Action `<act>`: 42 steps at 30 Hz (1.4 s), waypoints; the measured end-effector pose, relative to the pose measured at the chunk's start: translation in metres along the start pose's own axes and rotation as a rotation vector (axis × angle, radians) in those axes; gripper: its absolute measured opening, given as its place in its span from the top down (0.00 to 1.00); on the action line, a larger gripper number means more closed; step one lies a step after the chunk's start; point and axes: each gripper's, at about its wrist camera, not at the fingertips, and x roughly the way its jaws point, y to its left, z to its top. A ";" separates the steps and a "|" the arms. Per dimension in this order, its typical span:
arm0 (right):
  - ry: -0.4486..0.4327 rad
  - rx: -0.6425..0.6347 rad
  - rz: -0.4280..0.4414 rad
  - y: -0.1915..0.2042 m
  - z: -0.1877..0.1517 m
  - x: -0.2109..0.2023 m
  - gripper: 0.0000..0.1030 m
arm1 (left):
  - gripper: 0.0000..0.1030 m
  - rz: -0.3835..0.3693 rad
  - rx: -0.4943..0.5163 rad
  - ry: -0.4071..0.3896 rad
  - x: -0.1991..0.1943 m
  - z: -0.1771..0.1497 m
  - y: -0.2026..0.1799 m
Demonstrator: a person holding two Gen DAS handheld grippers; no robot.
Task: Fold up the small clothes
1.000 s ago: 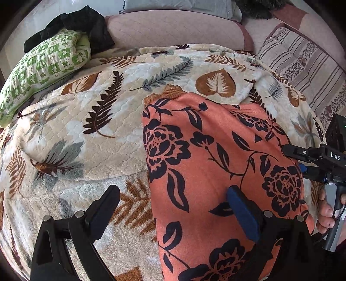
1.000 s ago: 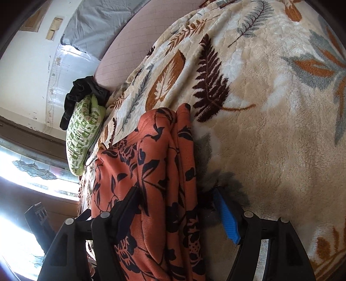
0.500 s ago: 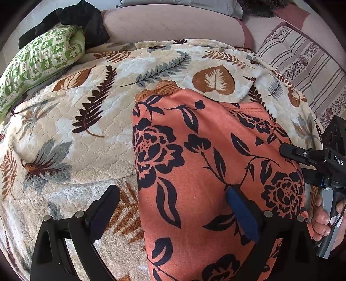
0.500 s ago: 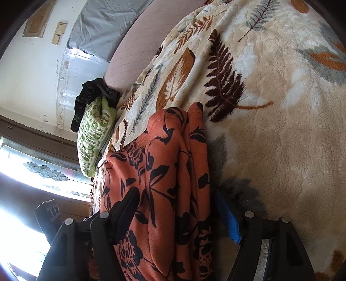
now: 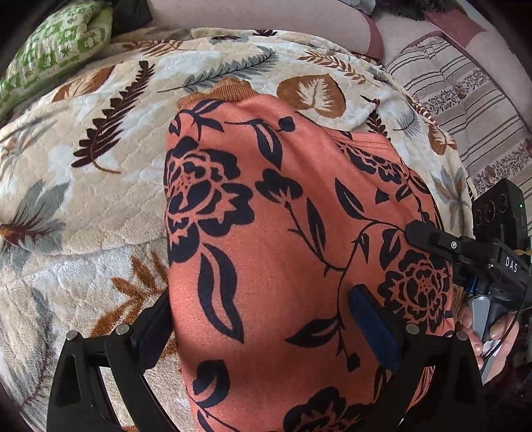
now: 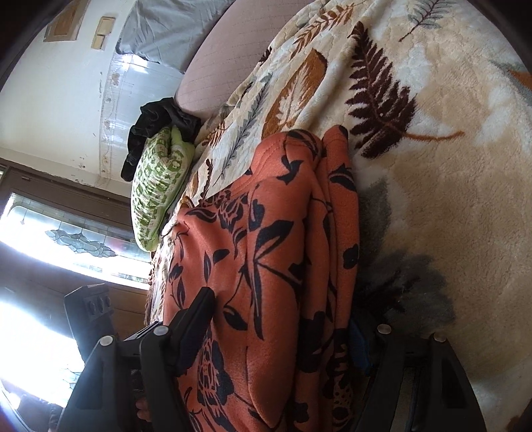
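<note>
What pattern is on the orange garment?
Dark navy flowers and leaves on the orange garment; clearest in the left wrist view.

Left of the orange floral garment (image 5: pixel 282 249) the leaf-print blanket (image 5: pixel 99 186) lies bare and open, wide room for a gripper to pass. Far back on that side a green patterned pillow (image 5: pixel 56 43) and a dark bundle (image 6: pixel 156 133) block the corner against the pink sofa back (image 5: pixel 252 15). Right of the garment the right gripper (image 5: pixel 432 252) and the hand (image 5: pixel 495 339) holding it crowd the edge. Beyond the garment's far end the blanket lies bare up to the sofa back
</note>
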 end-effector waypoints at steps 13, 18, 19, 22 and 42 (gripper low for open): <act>0.040 0.019 0.015 0.004 -0.009 0.003 0.48 | 0.19 0.049 -0.006 -0.033 -0.008 -0.008 -0.010; 0.012 0.015 0.013 0.011 -0.012 0.000 0.53 | 0.40 0.033 -0.043 -0.054 -0.018 -0.008 -0.002; 0.009 0.013 0.014 0.012 -0.011 0.001 0.53 | 0.42 0.033 -0.043 -0.054 -0.020 -0.008 -0.001; 0.002 0.001 0.010 0.019 -0.011 -0.001 0.54 | 0.44 0.046 -0.038 -0.059 -0.025 -0.010 -0.002; -0.079 -0.072 -0.017 0.037 -0.021 -0.010 0.59 | 0.57 0.013 -0.086 -0.117 -0.048 -0.030 -0.001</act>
